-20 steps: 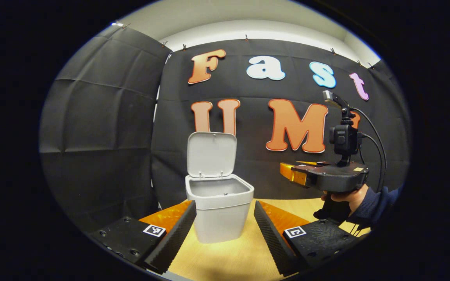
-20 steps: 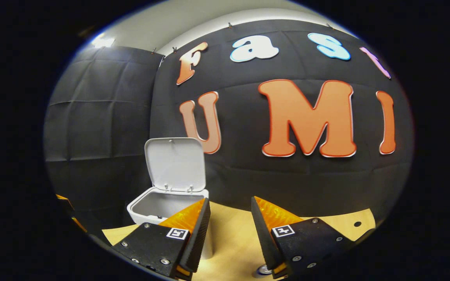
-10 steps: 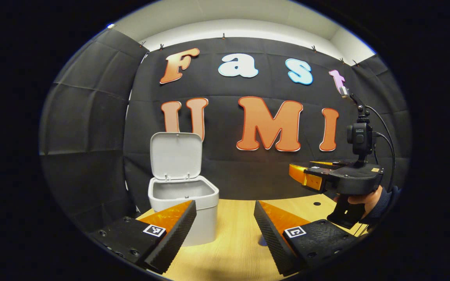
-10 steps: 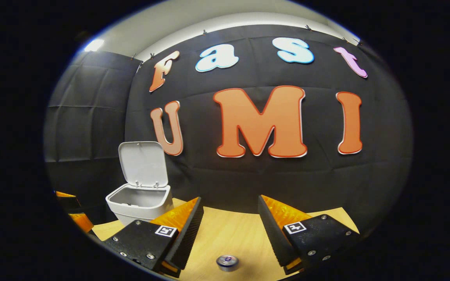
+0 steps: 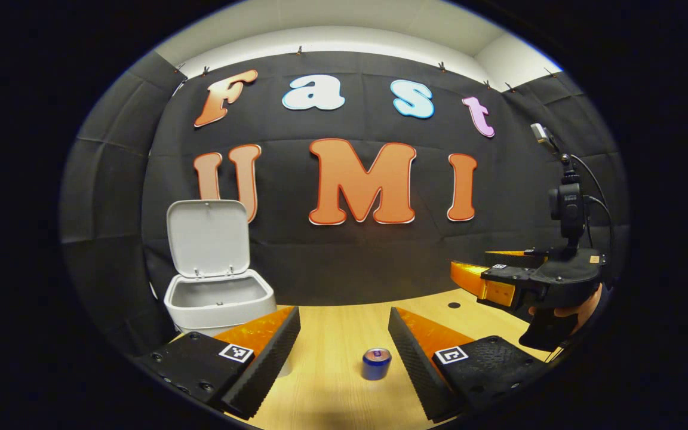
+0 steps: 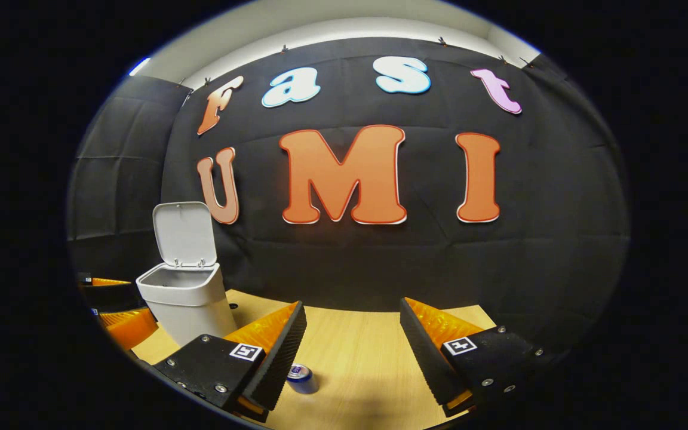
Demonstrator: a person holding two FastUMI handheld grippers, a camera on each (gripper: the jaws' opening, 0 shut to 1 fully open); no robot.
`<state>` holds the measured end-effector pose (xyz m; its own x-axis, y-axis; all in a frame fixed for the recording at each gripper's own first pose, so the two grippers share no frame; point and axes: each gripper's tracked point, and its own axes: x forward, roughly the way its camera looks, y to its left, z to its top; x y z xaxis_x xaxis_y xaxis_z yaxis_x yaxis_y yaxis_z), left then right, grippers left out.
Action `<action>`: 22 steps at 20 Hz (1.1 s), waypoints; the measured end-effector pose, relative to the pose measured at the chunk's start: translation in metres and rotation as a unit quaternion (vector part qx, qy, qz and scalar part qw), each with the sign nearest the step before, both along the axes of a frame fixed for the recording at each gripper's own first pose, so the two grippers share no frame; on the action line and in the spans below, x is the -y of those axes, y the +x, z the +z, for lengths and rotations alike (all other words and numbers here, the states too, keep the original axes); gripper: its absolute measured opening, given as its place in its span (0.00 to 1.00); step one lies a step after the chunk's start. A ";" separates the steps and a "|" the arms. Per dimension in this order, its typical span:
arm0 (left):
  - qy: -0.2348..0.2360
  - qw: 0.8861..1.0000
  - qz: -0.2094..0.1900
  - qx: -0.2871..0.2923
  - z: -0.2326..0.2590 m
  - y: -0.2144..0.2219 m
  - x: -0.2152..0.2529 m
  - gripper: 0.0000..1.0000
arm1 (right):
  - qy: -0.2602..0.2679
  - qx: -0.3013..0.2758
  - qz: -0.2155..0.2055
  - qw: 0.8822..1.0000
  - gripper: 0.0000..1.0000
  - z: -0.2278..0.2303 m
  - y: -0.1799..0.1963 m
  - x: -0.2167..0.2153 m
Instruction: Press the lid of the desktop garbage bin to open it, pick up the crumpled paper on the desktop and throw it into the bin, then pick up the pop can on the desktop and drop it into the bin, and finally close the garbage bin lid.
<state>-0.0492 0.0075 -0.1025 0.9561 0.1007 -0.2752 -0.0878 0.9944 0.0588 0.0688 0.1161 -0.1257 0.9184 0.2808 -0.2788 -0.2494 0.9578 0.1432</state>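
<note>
The grey garbage bin [image 5: 220,301] stands at the left of the wooden desktop [image 5: 332,334], its lid [image 5: 206,237] tipped up and back. A small blue pop can [image 5: 375,364] stands upright on the desktop, close to the inner side of my left gripper's right finger. My left gripper [image 5: 344,352] is open and holds nothing. In the right gripper view the bin [image 6: 184,297] is at the far left and the can [image 6: 302,378] sits low, beside the left finger. My right gripper [image 6: 353,349] is open and empty. It also shows in the left gripper view [image 5: 469,276], held by a hand at the right.
The black cloth wall [image 5: 356,263] closes the back and left of the booth, just behind the bin. A small dark hole [image 5: 453,305] marks the desktop at the right. A hand [image 5: 577,307] grips the right gripper's handle above the desktop's right side.
Both views have swung to the right, so the bin has slid left in each. The pop can has come into the left gripper view. Both grippers stay open.
</note>
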 end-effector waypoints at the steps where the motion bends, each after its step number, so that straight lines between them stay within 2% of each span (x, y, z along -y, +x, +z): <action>1: 0.001 1.000 -0.008 -0.001 -0.005 0.005 0.007 0.94 | -0.002 -0.001 -0.007 1.000 0.94 -0.001 -0.001 0.007; 8: -0.011 0.998 -0.050 -0.036 -0.072 0.038 0.035 0.94 | -0.017 -0.005 -0.044 0.999 0.94 -0.001 -0.006 0.054; 14: -0.013 0.993 -0.057 -0.099 -0.155 0.051 0.044 0.95 | -0.031 -0.018 -0.068 0.997 0.94 -0.005 -0.017 0.079; 22: 0.004 0.977 -0.065 -0.205 -0.265 0.063 0.042 0.98 | -0.055 -0.035 -0.099 0.993 0.94 -0.013 -0.030 0.105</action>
